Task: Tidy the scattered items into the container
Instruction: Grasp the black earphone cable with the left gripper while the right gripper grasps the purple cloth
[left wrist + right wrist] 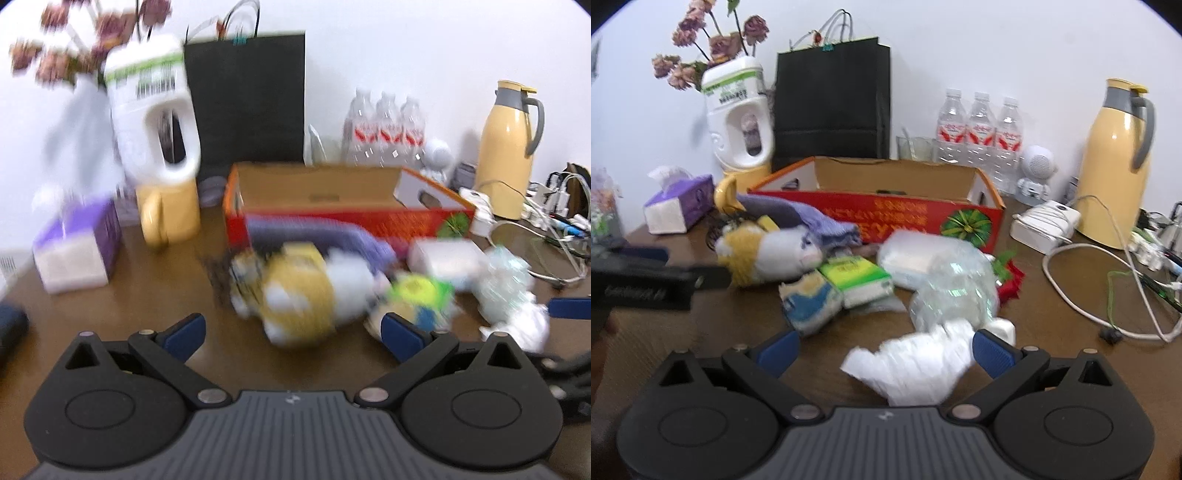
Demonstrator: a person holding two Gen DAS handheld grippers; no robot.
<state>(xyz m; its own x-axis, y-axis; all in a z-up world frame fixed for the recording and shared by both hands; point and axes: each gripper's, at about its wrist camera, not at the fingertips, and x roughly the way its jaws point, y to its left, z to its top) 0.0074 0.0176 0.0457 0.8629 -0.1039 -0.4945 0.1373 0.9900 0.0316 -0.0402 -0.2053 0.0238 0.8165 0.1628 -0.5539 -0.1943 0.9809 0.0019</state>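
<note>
Both tools stand wide and empty above the brown surface (1052,295), the left tool (291,332) facing the plush toy (295,291), the right tool (884,349) over a crumpled white paper (912,365). Behind the clutter, the red cardboard box (879,214), the likely container, sits open-topped with nothing visible inside. Just in front of the box lie a purple cloth (812,218), the plush toy, a clear plastic bag (945,280) and a green packet (857,277); the paper lies nearest the camera. Judging by this, sorting has barely begun: the reach for a first item is under way. Next, each tool needs to drop, close on its item, then lift it over the box's front wall.
</note>
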